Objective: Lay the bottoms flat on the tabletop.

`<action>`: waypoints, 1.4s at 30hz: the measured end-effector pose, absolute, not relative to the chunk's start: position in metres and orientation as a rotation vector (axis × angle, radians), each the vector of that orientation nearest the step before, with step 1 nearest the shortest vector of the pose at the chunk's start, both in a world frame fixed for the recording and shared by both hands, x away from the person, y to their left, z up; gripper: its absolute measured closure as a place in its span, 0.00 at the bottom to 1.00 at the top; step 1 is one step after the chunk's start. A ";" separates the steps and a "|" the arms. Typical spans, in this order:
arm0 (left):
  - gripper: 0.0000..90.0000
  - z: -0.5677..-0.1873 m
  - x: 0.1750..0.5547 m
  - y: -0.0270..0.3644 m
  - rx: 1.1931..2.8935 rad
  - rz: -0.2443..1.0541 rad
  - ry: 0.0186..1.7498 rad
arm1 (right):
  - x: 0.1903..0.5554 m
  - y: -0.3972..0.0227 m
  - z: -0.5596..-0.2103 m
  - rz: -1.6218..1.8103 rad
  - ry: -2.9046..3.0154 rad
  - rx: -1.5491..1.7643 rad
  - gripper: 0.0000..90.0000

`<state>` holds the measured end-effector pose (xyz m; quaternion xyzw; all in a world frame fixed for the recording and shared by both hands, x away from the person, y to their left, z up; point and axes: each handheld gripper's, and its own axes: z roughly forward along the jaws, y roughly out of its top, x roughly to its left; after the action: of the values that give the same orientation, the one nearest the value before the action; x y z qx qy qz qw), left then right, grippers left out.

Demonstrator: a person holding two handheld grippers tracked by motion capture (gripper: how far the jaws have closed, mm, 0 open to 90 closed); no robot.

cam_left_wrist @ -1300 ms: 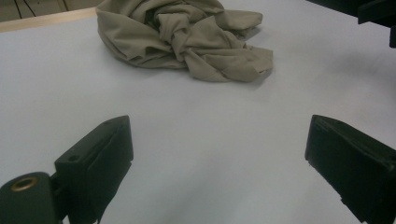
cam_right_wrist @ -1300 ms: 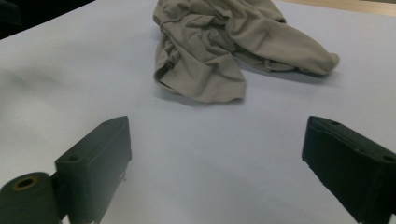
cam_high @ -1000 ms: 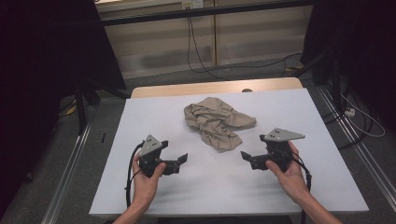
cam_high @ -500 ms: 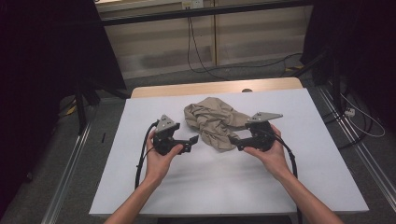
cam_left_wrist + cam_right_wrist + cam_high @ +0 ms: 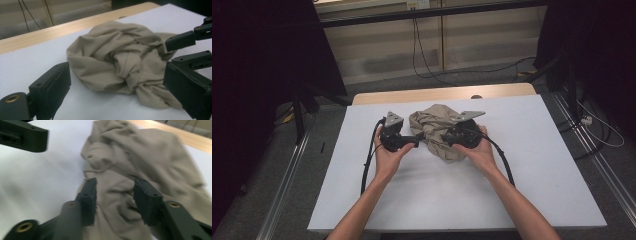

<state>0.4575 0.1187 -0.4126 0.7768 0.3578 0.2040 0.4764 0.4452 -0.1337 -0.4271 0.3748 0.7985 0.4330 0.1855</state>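
Note:
A crumpled tan cloth (image 5: 435,121) lies in a heap at the back middle of the white table (image 5: 537,165). My left gripper (image 5: 418,136) is at the cloth's left edge. Its jaws stand wide open in the left gripper view, with the cloth (image 5: 120,62) just ahead of them. My right gripper (image 5: 443,139) reaches into the cloth's right side. Its jaws (image 5: 117,197) have just been closing and now straddle a fold of the cloth (image 5: 155,157). A gap still shows between them, and I see no pinch on the fold.
A bare wooden strip (image 5: 492,91) runs along the table's far edge. Black cables (image 5: 432,65) lie on the floor behind it, and metal rails (image 5: 592,165) flank the table. Open white surface spreads in front of and beside the cloth.
Both hands have moved from the table's front area inward and away from me to the cloth, one on each side. The right jaws have narrowed around a fold.

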 end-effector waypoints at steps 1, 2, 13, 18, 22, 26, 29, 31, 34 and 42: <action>0.06 -0.413 0.457 0.119 1.898 0.498 0.874 | 0.445 -0.134 -0.427 1.220 2.250 1.056 0.62; 0.06 -0.414 0.457 0.118 1.900 0.497 0.880 | 0.448 -0.124 -0.431 1.207 2.265 1.036 0.62; 0.09 -0.428 0.462 0.117 1.959 0.469 0.908 | 0.460 -0.099 -0.462 0.995 2.333 1.039 0.35; 0.07 -0.430 0.462 0.114 1.967 0.466 0.898 | 0.457 -0.104 -0.459 0.942 2.310 1.051 0.78; 0.06 -0.433 0.463 0.113 1.965 0.458 0.913 | 0.445 -0.112 -0.461 0.995 2.320 1.061 0.85; 0.11 -0.436 0.465 0.112 1.972 0.447 0.919 | 0.428 -0.116 -0.458 1.012 2.377 1.017 0.86; 0.17 -0.436 0.465 0.109 1.981 0.442 0.890 | 0.409 -0.119 -0.457 1.024 2.433 0.971 0.87; 0.18 -0.437 0.465 0.106 1.996 0.445 0.872 | 0.404 -0.121 -0.457 1.032 2.441 0.964 0.87; 0.23 -0.436 0.470 0.100 1.985 0.451 0.878 | 0.395 -0.128 -0.454 1.042 2.447 0.953 0.82; 0.20 -0.435 0.490 0.089 1.975 0.486 0.919 | 0.422 -0.136 -0.439 1.039 2.232 1.039 0.25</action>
<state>0.4904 0.0890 -0.4349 0.7950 0.3700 0.1956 0.4391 0.4222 -0.1365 -0.4385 0.3781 0.8124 0.3781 0.2324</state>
